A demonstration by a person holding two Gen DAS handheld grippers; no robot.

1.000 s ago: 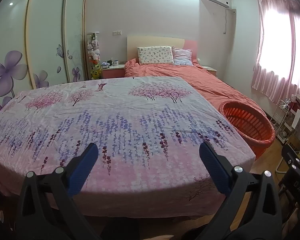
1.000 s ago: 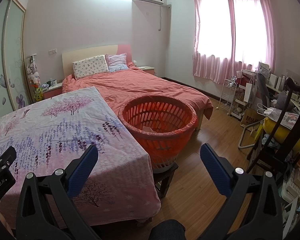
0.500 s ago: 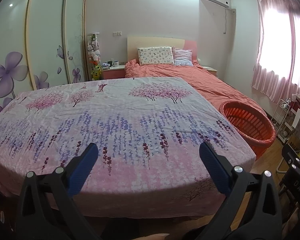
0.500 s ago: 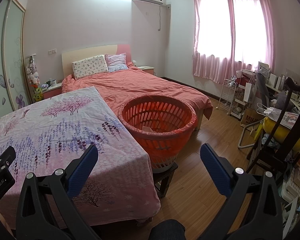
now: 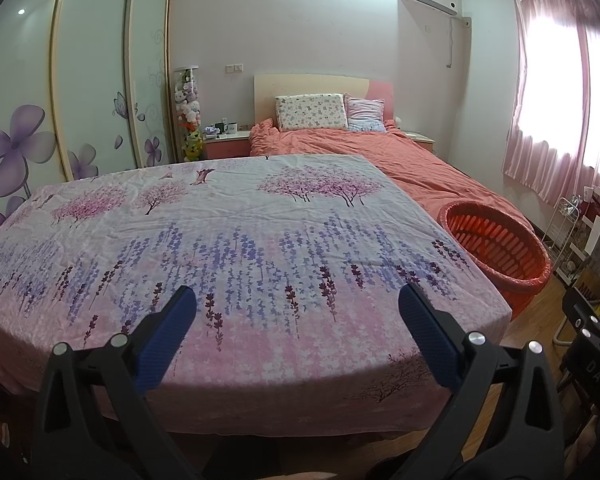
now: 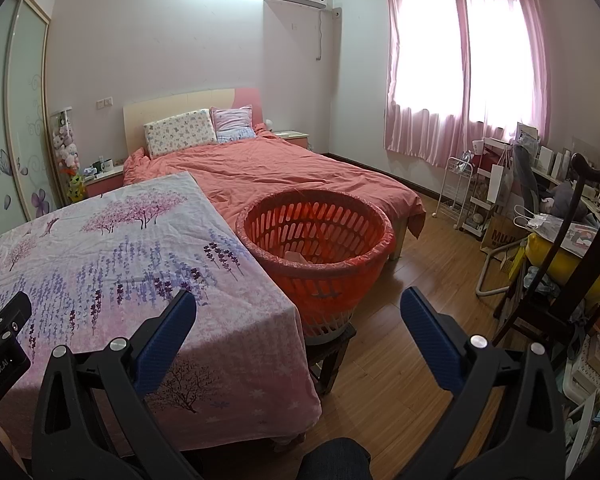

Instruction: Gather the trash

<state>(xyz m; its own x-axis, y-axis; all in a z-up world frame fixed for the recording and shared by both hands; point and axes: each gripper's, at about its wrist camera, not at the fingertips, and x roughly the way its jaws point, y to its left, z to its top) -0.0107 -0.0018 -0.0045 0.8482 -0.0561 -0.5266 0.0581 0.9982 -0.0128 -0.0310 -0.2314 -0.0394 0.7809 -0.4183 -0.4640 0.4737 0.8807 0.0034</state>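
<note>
Two grippers hang at the near edge of the scene, each with its blue-padded fingers spread wide and nothing between them. From the left wrist view, the left gripper hovers over the near part of a table draped in a floral cloth, printed with pink trees at the far end and purple sprigs nearer. From the right wrist view, the right gripper points past the cloth's right corner toward the wooden floor.

Just right of the table stands an orange slatted basket, lined with a thin pinkish bag folded over its rim and raised on a small dark stool. At its bottom lies a pale scrap of trash; what it is made of I cannot tell. The same basket shows at the right of the left wrist view.

Beyond the table and basket, a bed with a coral duvet runs to the far wall, two pillows against its headboard. Pink curtains cover the bright window on the right, and a dark wooden chair stands near right amid clutter. A wardrobe with purple flower decals fills the left wall
</note>
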